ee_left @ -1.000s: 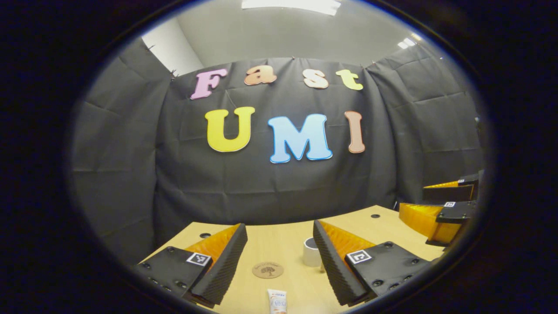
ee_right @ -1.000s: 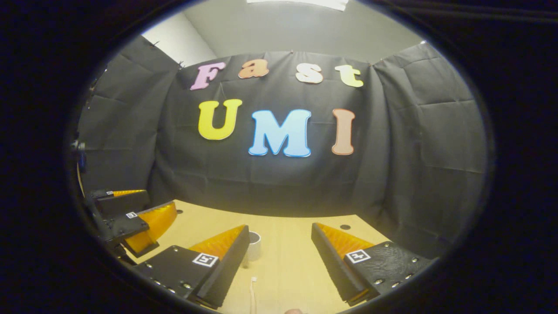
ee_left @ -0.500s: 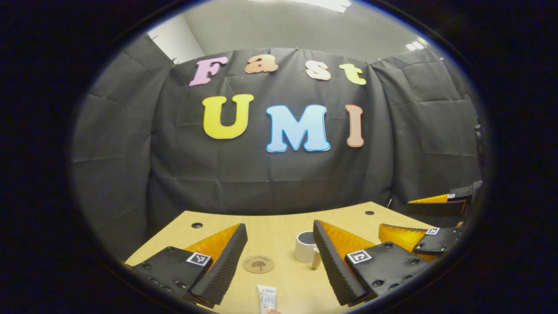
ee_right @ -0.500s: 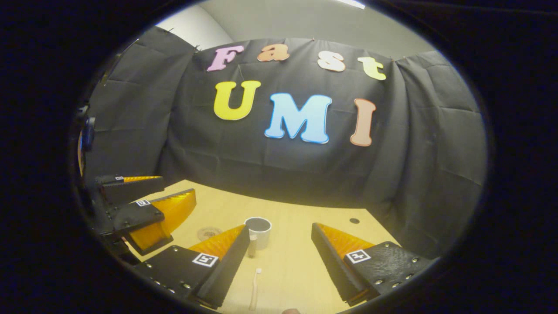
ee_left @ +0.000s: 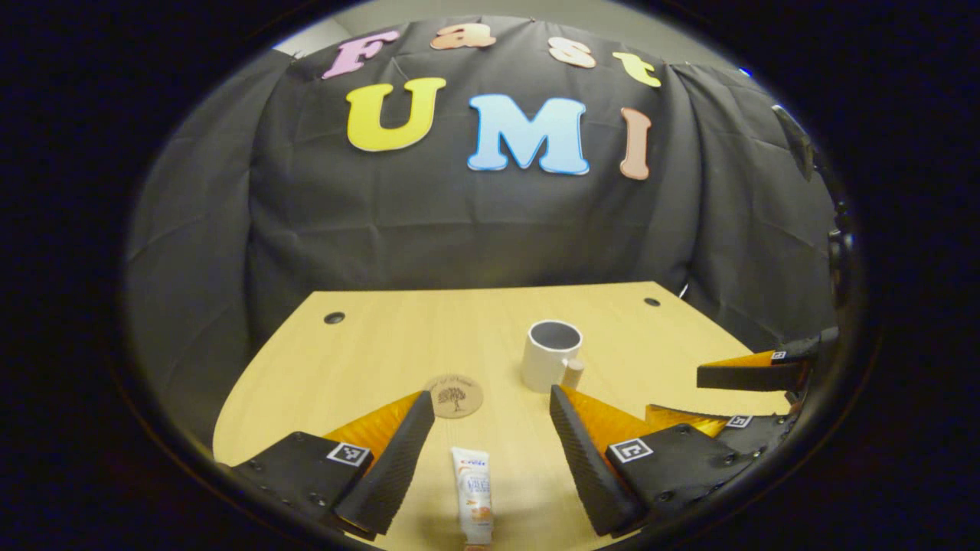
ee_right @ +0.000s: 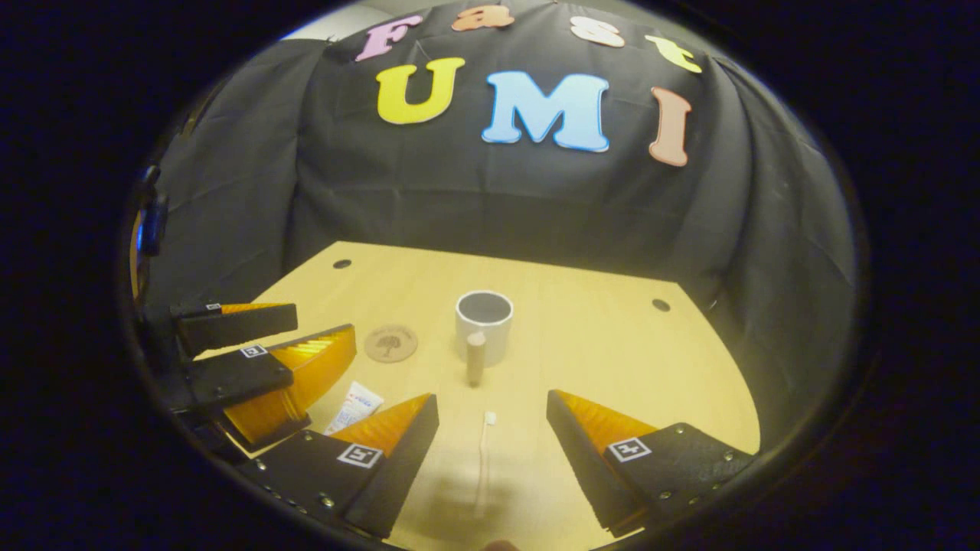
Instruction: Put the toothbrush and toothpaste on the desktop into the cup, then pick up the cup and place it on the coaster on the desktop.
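Observation:
A white toothpaste tube (ee_left: 472, 492) lies on the wooden desktop (ee_left: 383, 344) between the fingers of my open left gripper (ee_left: 486, 444), which hovers above it. Beyond it sit a round brown coaster (ee_left: 455, 396) and a white cup (ee_left: 550, 356) with a wooden handle. In the right gripper view, a white toothbrush (ee_right: 484, 459) lies lengthwise between the fingers of my open right gripper (ee_right: 490, 440). The cup (ee_right: 485, 314) stands farther ahead, with the coaster (ee_right: 390, 343) left of it and the toothpaste (ee_right: 354, 405) near the left gripper (ee_right: 260, 360). The right gripper (ee_left: 754, 383) also appears at the right edge of the left gripper view.
Black cloth walls close the booth behind and beside the desktop. Small round holes (ee_left: 334, 317) sit near the desk's far corners. The desk's curved far edge (ee_right: 536, 264) meets the cloth.
Both grippers have tilted downward and risen, so more of the desktop shows. The toothpaste, toothbrush, cup and coaster have moved up in the views. Nothing was grasped.

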### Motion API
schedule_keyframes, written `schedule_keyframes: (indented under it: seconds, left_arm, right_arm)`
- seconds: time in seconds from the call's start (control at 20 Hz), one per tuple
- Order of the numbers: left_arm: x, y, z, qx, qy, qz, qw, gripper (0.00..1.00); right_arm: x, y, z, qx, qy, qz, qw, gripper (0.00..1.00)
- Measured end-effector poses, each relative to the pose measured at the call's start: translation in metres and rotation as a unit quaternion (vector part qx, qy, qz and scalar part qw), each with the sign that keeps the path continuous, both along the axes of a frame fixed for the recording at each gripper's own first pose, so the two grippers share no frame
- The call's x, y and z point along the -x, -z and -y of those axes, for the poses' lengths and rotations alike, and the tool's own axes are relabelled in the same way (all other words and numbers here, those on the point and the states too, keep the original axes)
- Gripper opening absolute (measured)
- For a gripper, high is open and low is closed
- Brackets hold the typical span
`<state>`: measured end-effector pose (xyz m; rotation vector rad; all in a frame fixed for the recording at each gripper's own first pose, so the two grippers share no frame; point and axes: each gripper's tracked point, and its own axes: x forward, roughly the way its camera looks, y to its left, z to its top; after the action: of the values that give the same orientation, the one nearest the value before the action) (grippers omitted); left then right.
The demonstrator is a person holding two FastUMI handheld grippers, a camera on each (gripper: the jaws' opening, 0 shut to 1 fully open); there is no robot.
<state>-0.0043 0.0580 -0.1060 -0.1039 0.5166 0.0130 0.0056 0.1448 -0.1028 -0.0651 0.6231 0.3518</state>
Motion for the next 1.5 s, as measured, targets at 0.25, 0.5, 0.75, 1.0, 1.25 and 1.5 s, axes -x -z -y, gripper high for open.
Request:
schedule_keyframes:
  seconds: [0.25, 0.5, 0.75, 1.0, 1.25, 1.5]
  left_arm:
    - [0.009, 0.045, 0.001, 0.016, 0.008, -0.098, 0.995, 0.97]
    - [0.023, 0.084, -0.007, 0.024, -0.004, -0.191, 0.981, 0.98]
    - [0.045, 0.123, -0.010, 0.028, -0.005, -0.301, 0.953, 0.99]
    - [0.058, 0.149, -0.012, 0.033, -0.004, -0.363, 0.931, 0.99]
    - [0.066, 0.162, -0.009, 0.045, -0.005, -0.395, 0.917, 0.99]
    - [0.068, 0.169, -0.006, 0.041, -0.002, -0.417, 0.908, 0.90]
  right_arm:
    - [0.004, 0.026, -0.001, 0.020, -0.001, -0.085, 0.996, 0.91]
    - [0.017, 0.062, 0.003, 0.053, -0.012, -0.179, 0.982, 0.93]
    - [0.030, 0.089, -0.004, 0.067, -0.025, -0.254, 0.965, 0.93]
    - [0.034, 0.111, -0.006, 0.075, -0.025, -0.315, 0.946, 0.94]
    - [0.034, 0.128, -0.004, 0.083, -0.026, -0.357, 0.930, 0.87]
    - [0.038, 0.137, -0.003, 0.107, -0.039, -0.382, 0.917, 0.72]
